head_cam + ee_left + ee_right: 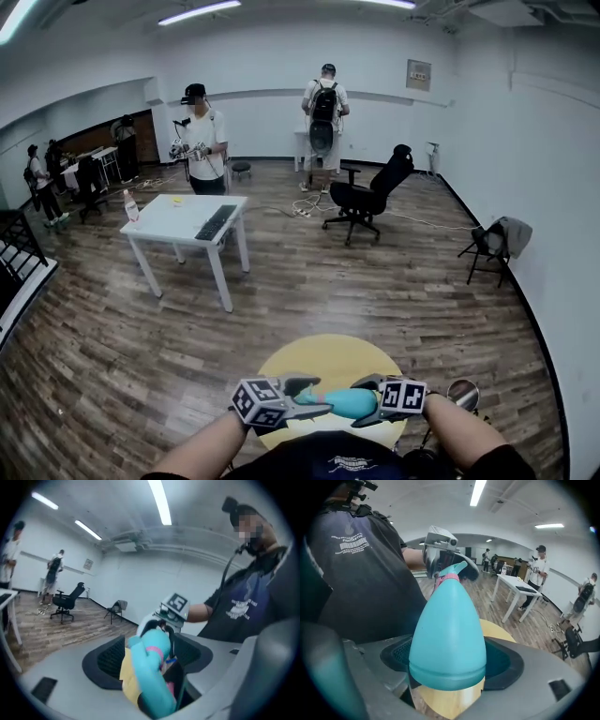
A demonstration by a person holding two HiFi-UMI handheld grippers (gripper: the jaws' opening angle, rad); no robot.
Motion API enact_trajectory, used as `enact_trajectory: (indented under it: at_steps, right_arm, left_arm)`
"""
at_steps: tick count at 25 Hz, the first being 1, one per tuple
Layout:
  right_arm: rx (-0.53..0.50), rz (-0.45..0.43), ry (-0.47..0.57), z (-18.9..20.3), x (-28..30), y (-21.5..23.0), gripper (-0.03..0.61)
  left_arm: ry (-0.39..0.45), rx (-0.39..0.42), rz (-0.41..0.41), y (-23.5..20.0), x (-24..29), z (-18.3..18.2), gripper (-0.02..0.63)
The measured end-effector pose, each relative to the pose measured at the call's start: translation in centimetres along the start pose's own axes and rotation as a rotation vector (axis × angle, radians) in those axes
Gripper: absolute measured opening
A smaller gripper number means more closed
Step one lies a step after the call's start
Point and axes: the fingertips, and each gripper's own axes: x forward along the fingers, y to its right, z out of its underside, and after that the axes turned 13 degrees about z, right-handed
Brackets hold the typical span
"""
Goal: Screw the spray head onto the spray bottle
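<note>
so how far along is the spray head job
Done: the spray head sits on the neck of the spray bottle. In hand: the right gripper clamps the body; the left gripper stands open around the head. Left: perhaps final tightening; tightness isn't visible.

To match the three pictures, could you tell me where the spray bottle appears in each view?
Head view: the spray bottle lies sideways at bottom centre.
Left gripper view: lower centre.
Right gripper view: it fills the centre.
Shared landmark: the yellow table behind the bottle.
</note>
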Motion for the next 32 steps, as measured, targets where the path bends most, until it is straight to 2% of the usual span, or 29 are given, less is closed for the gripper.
enact_trajectory:
  at_steps: [2, 4, 6, 8, 11, 12, 14, 16, 18, 19, 20, 22, 24, 26, 28, 32]
  right_arm:
    - [-0.08, -0.016, -0.057, 0.5, 0.6, -0.2, 0.436]
    - [-0.105, -0.108, -0.069, 0.9, 0.4, -2.2, 0.436]
    - [-0.101, -0.172, -0.064, 1.0, 0.1, -4.0, 0.436]
    - [-0.102, -0.185, -0.064, 1.0, -0.1, -4.3, 0.436]
    - [-0.106, -0.197, -0.075, 1.3, -0.5, -3.9, 0.436]
    - [-0.102, -0.195, -0.068, 1.2, -0.7, -3.7, 0.434]
    - [-0.069, -0.164, -0.007, 0.1, -1.2, -2.6, 0.436]
    - [0.015, -0.107, 0.122, -2.1, -2.2, -0.8, 0.439]
    - [0.154, -0.063, 0.3, -4.9, -4.4, 1.4, 0.444]
    - [0.237, -0.046, 0.394, -6.2, -5.6, 2.5, 0.448]
    - [0.32, -0.028, 0.477, -7.2, -6.6, 3.6, 0.448]
    - [0.458, -0.008, 0.604, -8.5, -7.9, 5.1, 0.446]
    - [0.551, -0.008, 0.674, -9.1, -8.3, 5.7, 0.448]
    - [0.616, -0.011, 0.696, -9.2, -8.3, 6.2, 0.455]
    - [0.652, -0.021, 0.679, -9.1, -8.0, 6.2, 0.463]
    - [0.669, -0.071, 0.603, -8.4, -7.2, 5.2, 0.465]
  left_arm:
    - [-0.145, 0.131, 0.031, 1.1, 2.4, 0.7, 0.262]
    - [-0.21, 0.287, 0.128, 3.7, 3.1, 1.1, 0.202]
    - [-0.273, 0.419, 0.192, 5.8, 3.3, 2.0, 0.199]
    - [-0.334, 0.52, 0.201, 6.2, 3.4, 2.6, 0.196]
    - [-0.393, 0.595, 0.194, 6.1, 3.7, 2.3, 0.193]
    - [-0.375, 0.586, 0.197, 6.1, 3.8, 1.9, 0.193]
    - [-0.246, 0.499, 0.206, 5.6, 3.2, 0.3, 0.185]
    - [-0.034, 0.356, 0.207, 4.6, 1.3, -2.0, 0.159]
    - [0.212, 0.181, 0.216, 3.5, -1.3, -4.5, 0.098]
    - [0.329, 0.093, 0.227, 3.2, -2.6, -5.7, 0.09]
    - [0.429, 0.022, 0.237, 3.0, -3.8, -6.6, 0.086]
    - [0.566, -0.071, 0.253, 2.6, -5.2, -7.7, 0.078]
    - [0.638, -0.129, 0.26, 2.1, -5.6, -8.0, 0.073]
    - [0.674, -0.173, 0.261, 1.7, -5.5, -8.0, 0.071]
    - [0.668, -0.194, 0.257, 1.5, -5.3, -8.0, 0.071]
    - [0.599, -0.201, 0.269, 2.0, -4.6, -8.2, 0.069]
